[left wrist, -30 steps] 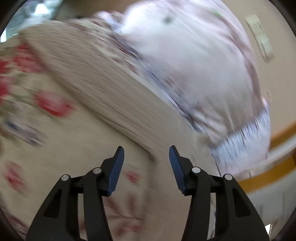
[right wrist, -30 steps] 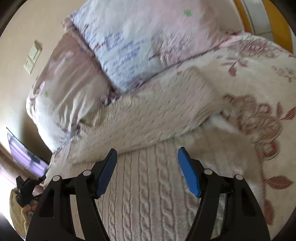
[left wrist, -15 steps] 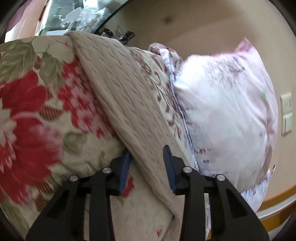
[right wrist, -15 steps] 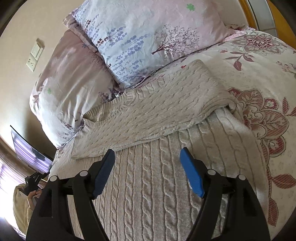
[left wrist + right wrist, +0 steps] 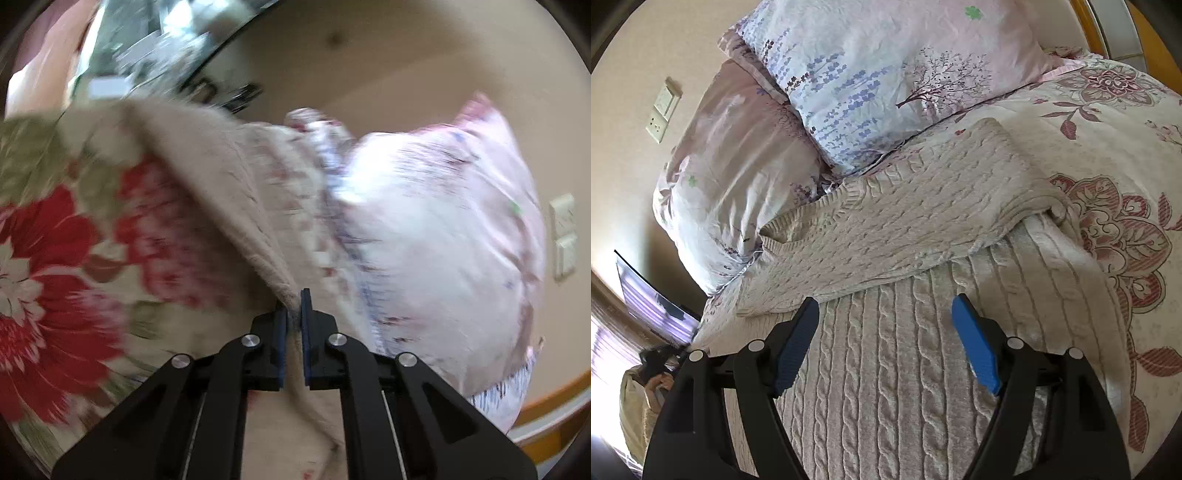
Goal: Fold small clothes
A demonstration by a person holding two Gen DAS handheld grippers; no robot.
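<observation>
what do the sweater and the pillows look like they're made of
Sweater: chunky cream knit, probably wool or acrylic; raised cable ribs, soft matte surface. Pillows: thin woven cotton-like covers, smooth with fine creases and a printed flower pattern. Exact fibres cannot be told.

Left gripper (image 5: 293, 314): two black plastic fingers (image 5: 317, 354), each built from flat linkage bars with triangular cut-outs near the base. Round silver pivot screws (image 5: 251, 340) sit at the joints, two per side. Thin blue pads (image 5: 306, 310) line the inner finger faces.

Right gripper (image 5: 884, 332): same black linkage construction, same triangular cut-outs, same silver screws (image 5: 1015, 343). Its blue pads (image 5: 975, 347) are long, ribbed on the inner face and rounded at the tip.
</observation>
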